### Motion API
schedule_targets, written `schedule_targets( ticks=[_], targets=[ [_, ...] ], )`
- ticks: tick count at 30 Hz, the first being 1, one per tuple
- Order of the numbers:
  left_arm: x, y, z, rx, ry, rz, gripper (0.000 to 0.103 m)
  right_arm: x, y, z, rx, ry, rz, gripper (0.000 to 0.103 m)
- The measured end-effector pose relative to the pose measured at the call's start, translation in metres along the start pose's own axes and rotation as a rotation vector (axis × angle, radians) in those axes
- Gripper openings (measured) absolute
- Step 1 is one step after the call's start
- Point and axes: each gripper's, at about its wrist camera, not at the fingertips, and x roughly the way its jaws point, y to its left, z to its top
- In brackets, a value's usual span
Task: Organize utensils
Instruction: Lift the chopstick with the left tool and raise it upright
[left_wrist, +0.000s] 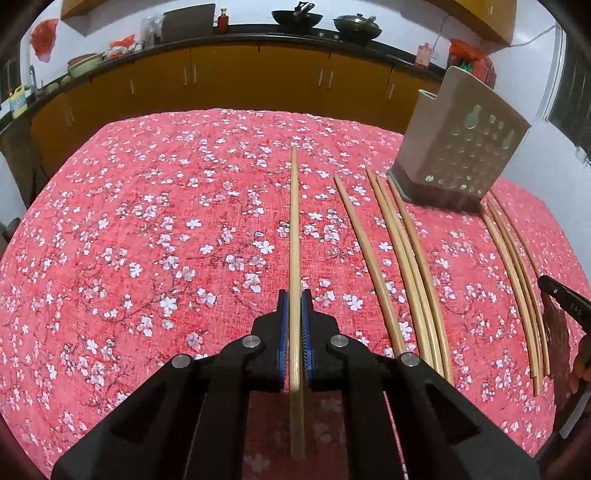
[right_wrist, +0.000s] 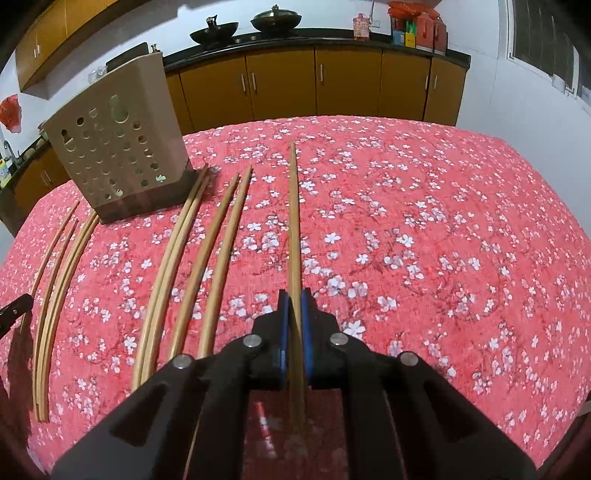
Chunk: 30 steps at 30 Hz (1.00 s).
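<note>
L wrist view: left gripper (left_wrist: 294, 300) clenched on one chopstick (left_wrist: 294, 221), blue pads tight on both sides, stick running fwd along the fingers, tip out over the red floral worktop (left_wrist: 147, 221). Loose chopsticks (left_wrist: 402, 258) lie in a row to the right, more (left_wrist: 517, 280) past the holder (left_wrist: 461, 147). Holder upright w/ perforated wall; contents can't tell, opening faces away.

R wrist view: right gripper (right_wrist: 294, 300) also clenched on a single chopstick (right_wrist: 294, 221), same fwd alignment. Holder (right_wrist: 118, 147) far left, nothing visible thru the holes. Spare sticks (right_wrist: 192, 266) between it and the gripper.

Risks: thin round stick may pivot or slip in pads when tilted; long tip could catch holder rim and tip it; sweeping low may scatter the row.
</note>
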Motion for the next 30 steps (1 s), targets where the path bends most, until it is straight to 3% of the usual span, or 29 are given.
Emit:
schedule_targets(
  ticks=[5, 20, 30],
  targets=[
    [-0.010, 0.006, 0.004, -0.019, -0.012, -0.005, 0.007, -0.023, -0.004, 0.005, -0.003, -0.048, 0.014, 0.008],
    [-0.063, 0.009, 0.035, -0.041, -0.149, -0.035, 0.007, -0.071, -0.005, 0.030, 0.011, -0.184, 0.040, 0.008],
    [-0.099, 0.009, 0.065, -0.071, -0.282, -0.034, 0.007, -0.099, -0.003, 0.052, 0.008, -0.297, 0.038, 0.008]
  ],
)
